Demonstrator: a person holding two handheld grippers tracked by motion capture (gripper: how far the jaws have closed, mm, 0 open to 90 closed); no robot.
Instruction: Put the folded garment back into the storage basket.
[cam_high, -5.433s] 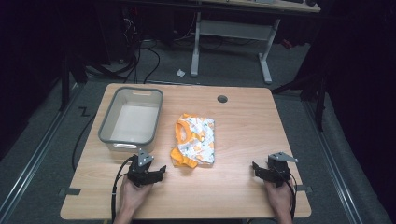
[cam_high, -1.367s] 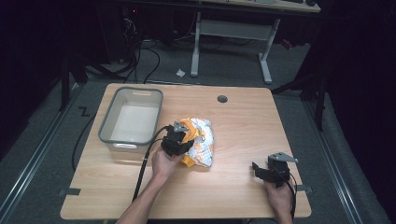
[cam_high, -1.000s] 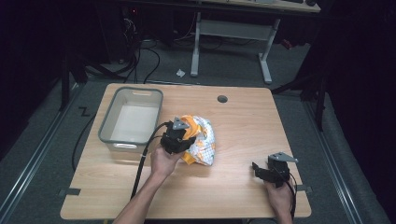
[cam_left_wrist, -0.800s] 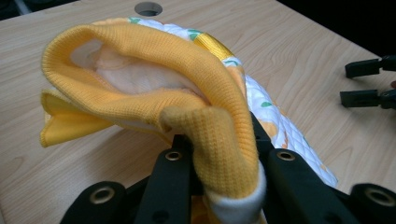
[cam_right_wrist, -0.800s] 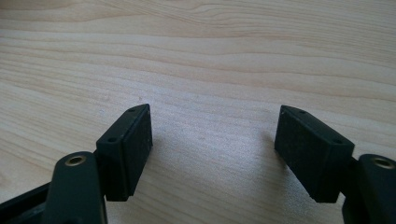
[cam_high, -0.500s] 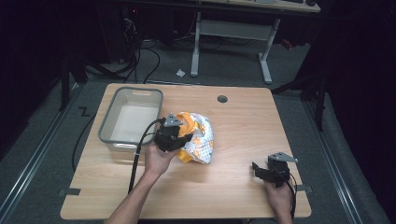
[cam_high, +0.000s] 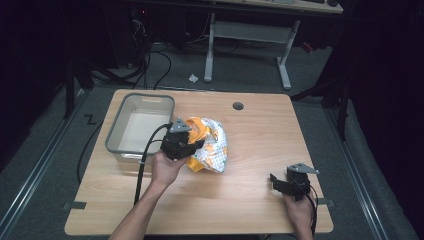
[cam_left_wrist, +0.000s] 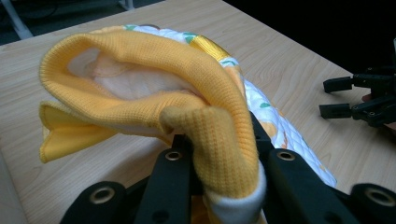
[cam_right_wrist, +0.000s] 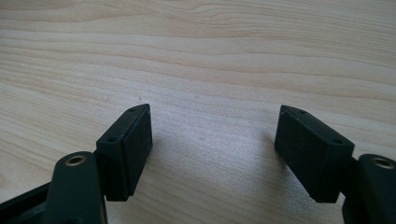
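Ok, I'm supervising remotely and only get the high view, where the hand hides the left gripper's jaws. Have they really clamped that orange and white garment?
Observer: Yes. In the left gripper view the left gripper is shut on a fold of the garment's orange ribbed cuff.
Operator: Is it cuff only, or more fabric?
Observer: Some white lining is pinched under the orange knit too.
Operator: And the right gripper, anything between its jaws?
Observer: Nothing. The right gripper stands open over the bare wooden table.
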